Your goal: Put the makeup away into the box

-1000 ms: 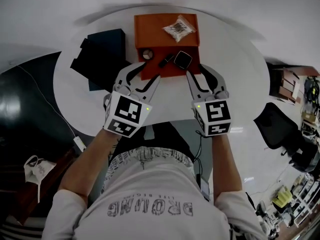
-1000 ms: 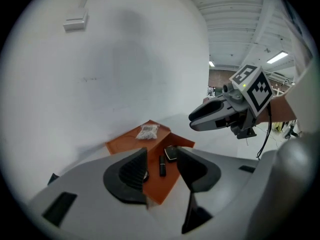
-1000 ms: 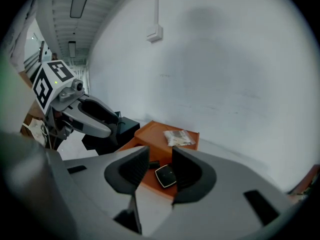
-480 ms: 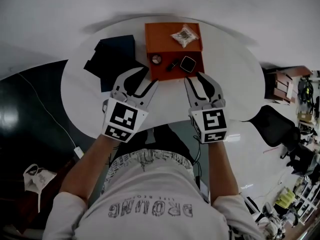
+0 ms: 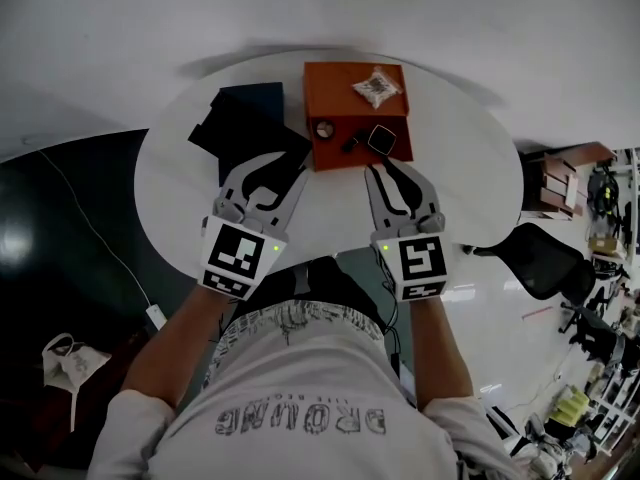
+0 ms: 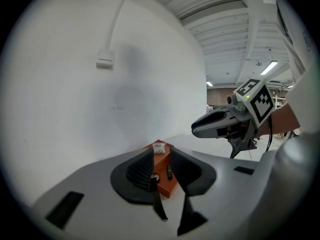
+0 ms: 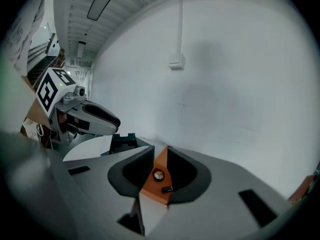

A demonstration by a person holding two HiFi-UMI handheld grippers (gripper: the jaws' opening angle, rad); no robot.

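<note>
Grippers (image 5: 280,170) (image 5: 385,168) withdrew from box (image 5: 335,88), empty jaws closing; compact (image 5: 380,140) only in head view.

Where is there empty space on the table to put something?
The white table is bare right of the orange box, out to its edge, and along the rim left of the dark box. The orange box's near end is crowded: round pot, black stick, square compact.

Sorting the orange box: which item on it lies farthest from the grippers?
The clear packet, alone at the far end; jar, stick and compact sit by the near edge.
</note>
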